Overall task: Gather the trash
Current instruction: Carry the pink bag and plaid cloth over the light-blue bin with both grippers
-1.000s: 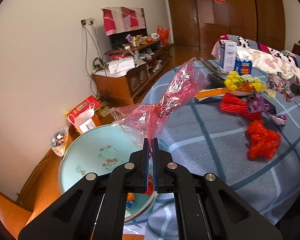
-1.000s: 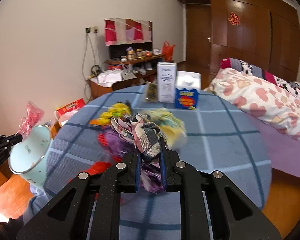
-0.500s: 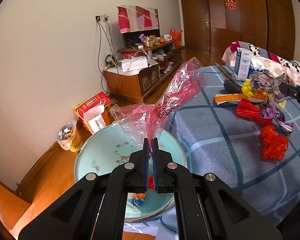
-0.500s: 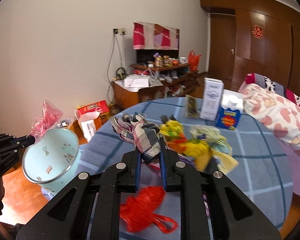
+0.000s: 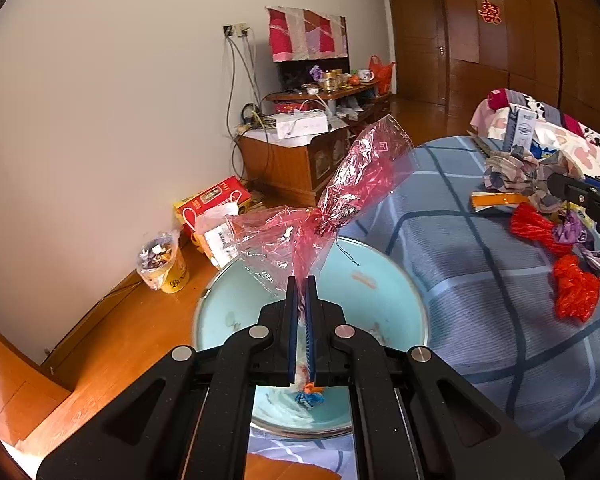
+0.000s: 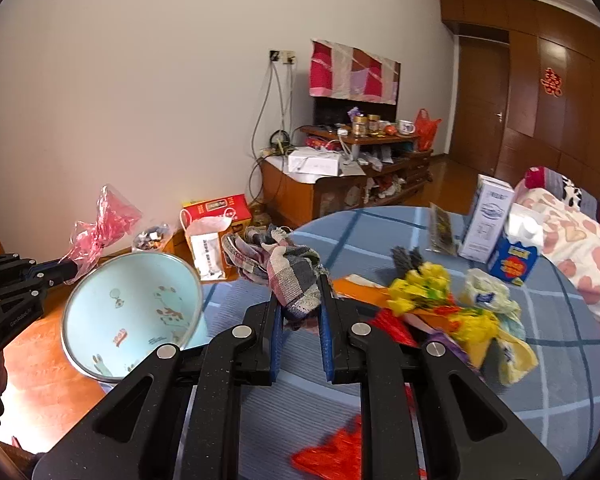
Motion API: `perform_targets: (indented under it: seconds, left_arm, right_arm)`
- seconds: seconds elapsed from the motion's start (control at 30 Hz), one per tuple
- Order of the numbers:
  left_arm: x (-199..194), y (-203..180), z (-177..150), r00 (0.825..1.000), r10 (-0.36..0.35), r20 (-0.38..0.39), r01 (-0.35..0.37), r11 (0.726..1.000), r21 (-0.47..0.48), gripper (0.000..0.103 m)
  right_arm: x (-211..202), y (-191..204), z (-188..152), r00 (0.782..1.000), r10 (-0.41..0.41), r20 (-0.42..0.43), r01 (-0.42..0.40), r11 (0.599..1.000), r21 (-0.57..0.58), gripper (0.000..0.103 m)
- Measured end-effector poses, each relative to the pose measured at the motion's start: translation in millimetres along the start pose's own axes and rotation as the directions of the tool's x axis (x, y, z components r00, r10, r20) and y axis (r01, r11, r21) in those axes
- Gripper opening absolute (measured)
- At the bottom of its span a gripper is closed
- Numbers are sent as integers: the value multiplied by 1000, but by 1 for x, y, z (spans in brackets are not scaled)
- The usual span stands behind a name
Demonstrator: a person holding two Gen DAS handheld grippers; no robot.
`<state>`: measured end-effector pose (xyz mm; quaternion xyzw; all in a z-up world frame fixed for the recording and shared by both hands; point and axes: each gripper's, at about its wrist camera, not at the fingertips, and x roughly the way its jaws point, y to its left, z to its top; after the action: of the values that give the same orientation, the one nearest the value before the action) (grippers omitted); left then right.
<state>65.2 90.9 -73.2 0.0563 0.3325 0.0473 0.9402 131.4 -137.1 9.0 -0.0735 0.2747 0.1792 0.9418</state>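
Left wrist view: my left gripper has its fingers pressed together on a crinkled pink plastic wrapper, which sticks up and forward from the tips, over a pale blue basin just beside the bench with its blue checked cloth. In the right wrist view, my right gripper pinches a checked cloth rag between its fingers; the rag bunches up above the tips and hangs toward the basin's rim. Red plastic scraps and yellow wrappers lie on the bench, well apart from both pairs of fingers.
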Motion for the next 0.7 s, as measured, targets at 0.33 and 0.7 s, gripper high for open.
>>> perform_targets:
  seconds: [0.33,0.7]
  left_arm:
    - [1,17,-6,999,39,-17,-40,999,-18,3]
    - [2,35,-9,998,63,-30,-65,997,-50,3]
  right_arm:
    - [18,23,1,999,39,-18,-39,999,-35,17]
    - [29,45,6,997,75,-23,-76,995,-68,17]
